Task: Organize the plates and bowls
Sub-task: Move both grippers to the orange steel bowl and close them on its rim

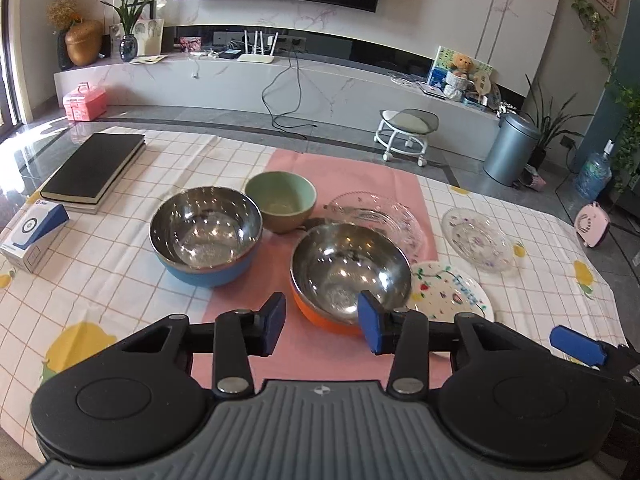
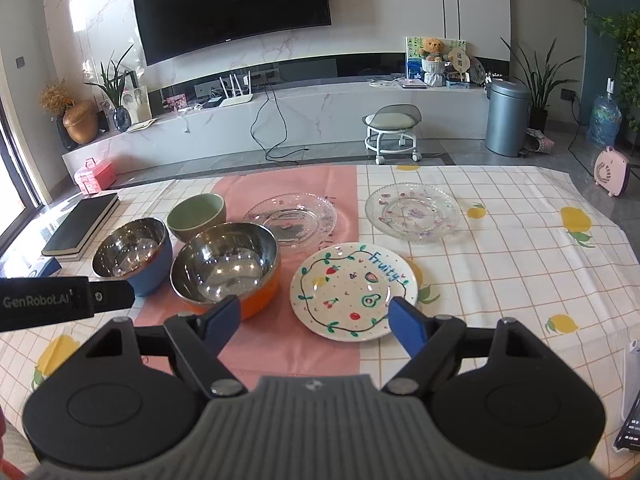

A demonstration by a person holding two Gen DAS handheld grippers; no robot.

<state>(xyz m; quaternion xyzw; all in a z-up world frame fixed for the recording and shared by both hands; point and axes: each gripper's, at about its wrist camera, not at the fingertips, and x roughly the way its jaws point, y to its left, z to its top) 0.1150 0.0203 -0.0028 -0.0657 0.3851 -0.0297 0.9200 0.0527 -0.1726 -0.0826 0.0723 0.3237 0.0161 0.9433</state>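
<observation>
Bowls (image 1: pixel 351 276) and plates (image 2: pixel 354 290) all sit upright, mouths up.

The near strip of the surface (image 2: pixel 500 292) is bare — approach is unobstructed. Orange bowl (image 2: pixel 226 270), blue bowl (image 2: pixel 134 258) and green bowl (image 2: pixel 196 216) crowd together; only narrow gaps remain. Right of the painted plate (image 2: pixel 352 290) — open cloth.

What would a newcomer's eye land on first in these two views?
Probably the shiny steel bowl with the orange shell, nearest on the pink cloth strip. Beside it lies the white painted "Fruity" plate, directly ahead of the right hand-held gripper. Behind, the curved black television fills the marble wall.
</observation>
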